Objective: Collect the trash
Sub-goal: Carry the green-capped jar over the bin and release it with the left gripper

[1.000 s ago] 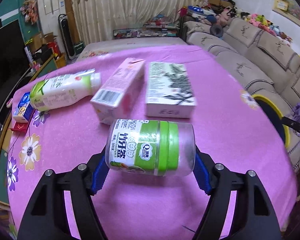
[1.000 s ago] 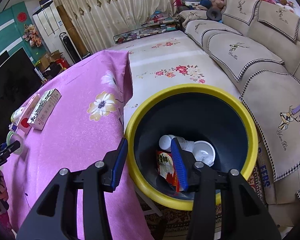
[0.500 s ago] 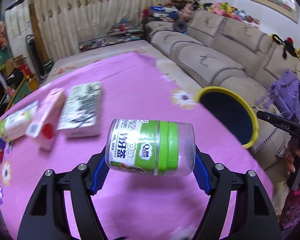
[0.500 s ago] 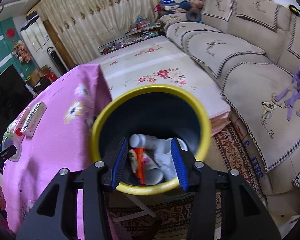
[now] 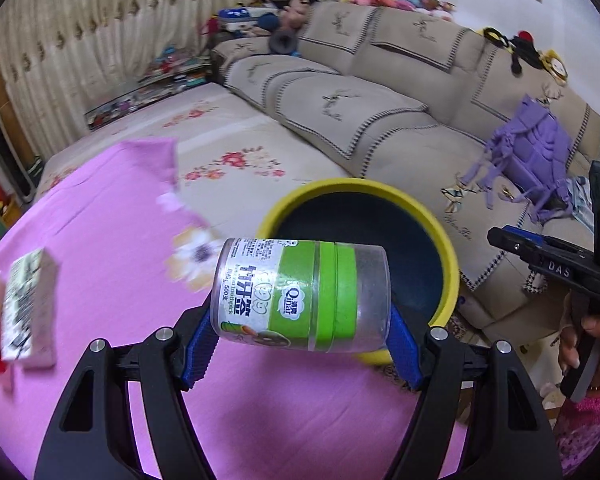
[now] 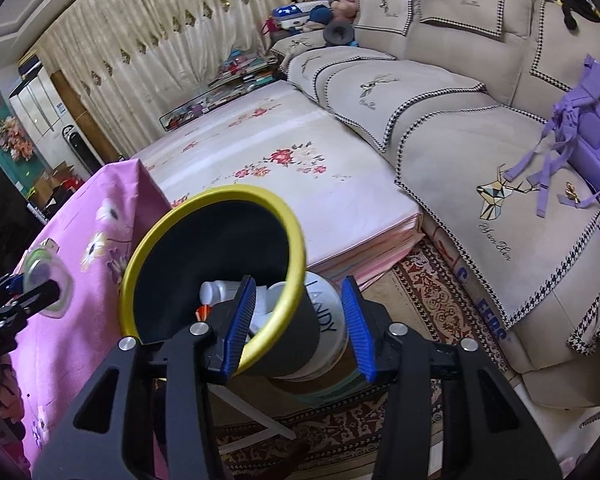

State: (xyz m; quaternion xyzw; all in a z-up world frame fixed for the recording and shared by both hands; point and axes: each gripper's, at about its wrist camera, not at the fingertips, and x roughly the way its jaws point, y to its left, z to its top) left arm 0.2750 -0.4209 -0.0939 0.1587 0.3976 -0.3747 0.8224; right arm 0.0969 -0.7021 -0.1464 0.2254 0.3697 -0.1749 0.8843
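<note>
My left gripper (image 5: 302, 340) is shut on a clear plastic jar (image 5: 300, 296) with a green label, held sideways by its two ends. The jar hangs over the edge of the pink-clothed table (image 5: 100, 232), just in front of a black bin with a yellow rim (image 5: 356, 186). In the right wrist view the bin's rim (image 6: 216, 196) is lower left, with white bottles (image 6: 216, 290) and a red wrapper inside. My right gripper (image 6: 298, 292) stands open and empty above the bin's right side. The jar (image 6: 40, 280) and left gripper show at that view's left edge.
Two cartons (image 5: 24, 308) lie on the table at the left. A beige sofa (image 5: 380, 120) with a purple backpack (image 5: 532, 160) runs along the right. A floral mattress (image 6: 280, 168) lies behind the bin, a patterned rug (image 6: 432, 300) beneath. A hand (image 5: 580, 344) holds the right gripper.
My left gripper has carried the jar from over the table's middle to the right, up to the bin. My right gripper has drifted right, off the bin's centre.
</note>
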